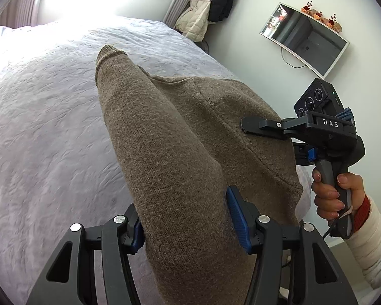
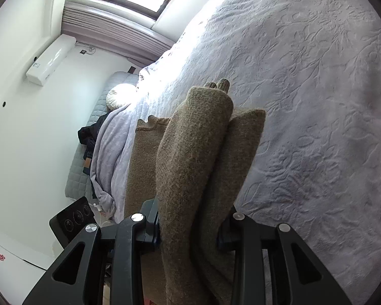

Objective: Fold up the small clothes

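Observation:
A brown knitted sweater (image 1: 177,127) hangs folded above the pale lilac bedspread (image 1: 50,101), and its cuffed sleeve end points toward the far side of the bed. My left gripper (image 1: 188,218) is shut on a thick fold of it, with the blue pads (image 1: 237,216) pressed against the knit. My right gripper (image 1: 261,129), held by a person's hand (image 1: 330,190), clamps the sweater's right edge. In the right wrist view the sweater (image 2: 195,139) fills the gap of the right gripper (image 2: 188,228), and two sleeve ends show at its far tip over the bedspread (image 2: 317,101).
A wall screen (image 1: 304,38) and hanging coats (image 1: 210,7) stand beyond the bed's far right corner. An air conditioner (image 2: 50,61) sits on the wall. Beside the bed a padded bench (image 2: 76,172) holds dark clothes (image 2: 89,137). The bed's edge runs under the sweater.

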